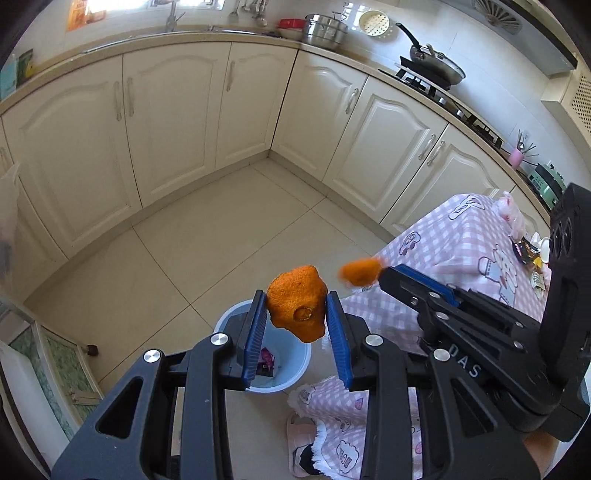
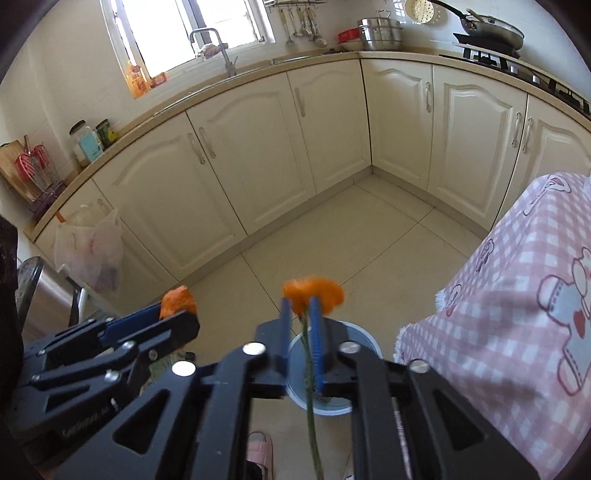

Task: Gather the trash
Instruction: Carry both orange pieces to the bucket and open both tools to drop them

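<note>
- My left gripper (image 1: pixel 296 295) is clenched on a piece of orange peel (image 1: pixel 295 306). Both blue pads (image 1: pixel 255 332) bear on its sides, and the stem scar faces the camera.
- My right gripper (image 2: pixel 299 301) stands released. Its pads are apart, and an orange flower (image 2: pixel 314 290) sits between them. The head is blurred at the fingertips.
- The green stem (image 2: pixel 309 387) of the flower runs down the gap, close along the right-hand pad. I cannot tell whether it touches.
- The two grippers are side by side and near each other, and each shows in the other's view.
- A pale blue trash bin (image 1: pixel 291 354) stands on the floor, showing directly behind both sets of jaws. A purple wrapper (image 1: pixel 266 360) lies inside it.
- A pink slipper (image 2: pixel 260 448) lies on the tiles at the lower edge of the right wrist view.
- A table under a pink checked tablecloth (image 1: pixel 443 243) stands just beside the bin. Small wrappers and scraps (image 1: pixel 524 251) lie on its far end.
- A beige tiled floor (image 1: pixel 221 229) runs on to cream cabinets (image 1: pixel 173 122) set in an L.
- A translucent plastic bag (image 2: pixel 88 254) hangs against the left-hand cabinets.
- On the counter beyond are steel pots (image 1: pixel 325 29) and a frying pan (image 1: pixel 436 66) on the hob. A faucet (image 2: pixel 221 51) stands under the window.
</note>
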### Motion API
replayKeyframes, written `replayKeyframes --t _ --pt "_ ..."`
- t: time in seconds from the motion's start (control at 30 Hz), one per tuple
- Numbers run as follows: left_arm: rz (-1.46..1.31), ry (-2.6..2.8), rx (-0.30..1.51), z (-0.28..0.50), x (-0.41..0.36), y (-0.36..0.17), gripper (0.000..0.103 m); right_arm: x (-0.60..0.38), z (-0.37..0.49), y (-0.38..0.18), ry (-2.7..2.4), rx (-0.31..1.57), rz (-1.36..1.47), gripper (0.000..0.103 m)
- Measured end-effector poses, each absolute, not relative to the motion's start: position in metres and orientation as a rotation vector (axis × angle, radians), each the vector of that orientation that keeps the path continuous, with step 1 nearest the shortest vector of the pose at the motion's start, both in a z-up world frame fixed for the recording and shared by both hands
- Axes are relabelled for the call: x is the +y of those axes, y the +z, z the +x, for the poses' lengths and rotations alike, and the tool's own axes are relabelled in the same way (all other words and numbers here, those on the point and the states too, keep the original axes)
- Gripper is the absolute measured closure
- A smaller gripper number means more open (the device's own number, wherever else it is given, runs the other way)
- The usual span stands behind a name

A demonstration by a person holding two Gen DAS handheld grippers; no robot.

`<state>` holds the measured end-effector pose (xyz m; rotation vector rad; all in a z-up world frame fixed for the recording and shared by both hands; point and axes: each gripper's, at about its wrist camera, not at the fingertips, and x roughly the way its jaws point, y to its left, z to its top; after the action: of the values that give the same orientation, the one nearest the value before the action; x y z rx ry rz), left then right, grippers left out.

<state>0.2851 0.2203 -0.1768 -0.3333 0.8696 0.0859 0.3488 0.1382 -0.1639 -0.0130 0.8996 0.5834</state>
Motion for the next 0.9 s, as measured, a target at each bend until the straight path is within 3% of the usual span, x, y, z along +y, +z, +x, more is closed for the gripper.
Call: replayKeyframes --t 0.07,0.77,0.8,0.87,0.9 --pt "-0.335 0.082 0.875 0.286 0.224 -0.181 0.072 0.141 0.354 -0.168 0.574 0.891 -0.012 0.067" --pt "-0.291 0.039 0.928 0.321 0.194 -0.195 0.071 0.057 0.354 -0.15 0.391 0.78 0.027 0.063" --pt "-0.29 0.049 0.912 0.324 0.193 -0.191 0.068 0.052 0.354 -0.147 0.383 0.77 0.037 0.063" --pt "-0.276 0.07 0.896 0.327 0.189 -0.183 0.029 0.043 0.354 -0.142 0.373 0.756 0.047 0.063" --pt "-0.27 0.081 0.876 0.327 0.187 -0.179 0.027 0.038 0.354 -0.139 0.367 0.748 0.051 0.063"
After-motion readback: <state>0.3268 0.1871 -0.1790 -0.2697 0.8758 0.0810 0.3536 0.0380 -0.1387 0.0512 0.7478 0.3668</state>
